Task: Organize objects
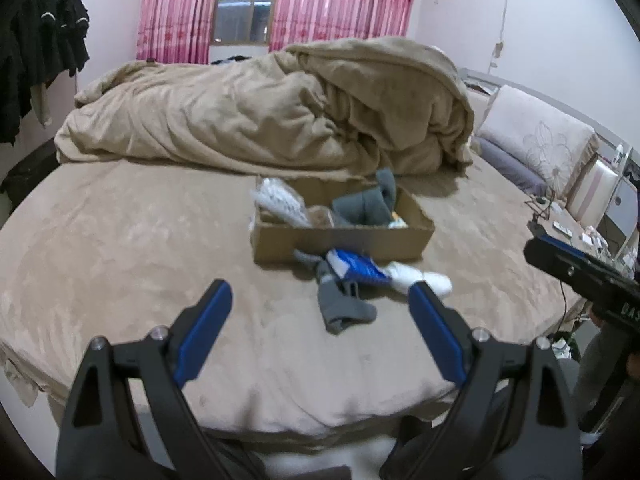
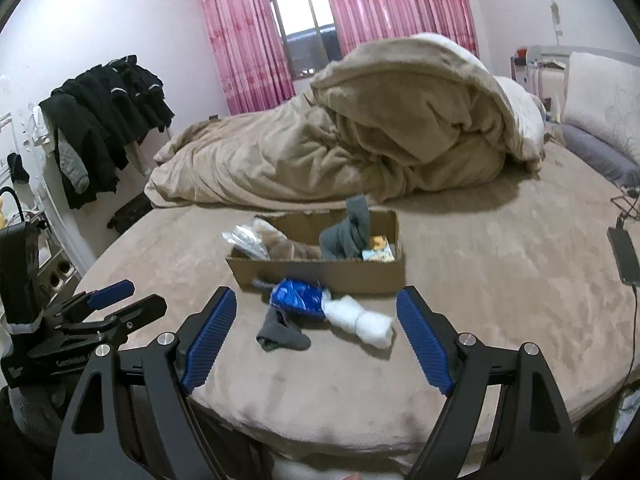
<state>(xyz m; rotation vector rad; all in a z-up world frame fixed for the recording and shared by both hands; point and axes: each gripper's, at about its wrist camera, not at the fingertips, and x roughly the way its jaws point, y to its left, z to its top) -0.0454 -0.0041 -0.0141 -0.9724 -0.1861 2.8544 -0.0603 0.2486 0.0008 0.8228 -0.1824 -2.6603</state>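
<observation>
- two grippers hover over the near edge of a bed [image 1: 120,248], both with fingers spread wide and nothing between them.
- left gripper [image 1: 320,296] points at a small pile on the sheet; right gripper [image 2: 316,300] frames the same pile from just beside it.
- three loose items lie in front of a box [image 2: 320,276]: a grey sock [image 2: 282,334] nearest the edge, a blue packet [image 2: 298,296] touching the box wall, a white roll [image 2: 360,322] to the right of the packet.
- the box sits mid-bed, already holding grey cloth [image 2: 346,232], a clear bag [image 2: 246,240] at its left end and a yellow item [image 2: 380,246] at its right.
- a heaped blanket [image 2: 360,140] lies behind it, well apart; a phone [image 2: 624,256] rests at the far right of the bed.
- the step in hand looks like picking a loose item to drop into the box.
- judged best: the right gripper goes for the white roll, closing across its narrow waist, while the left takes the sock by its bunched middle.
- soft bedding will give, so the fingers should come down low and avoid pinching the sheet.
- the packet overlaps the roll and the sock; lifting it first may keep the others from dragging.
</observation>
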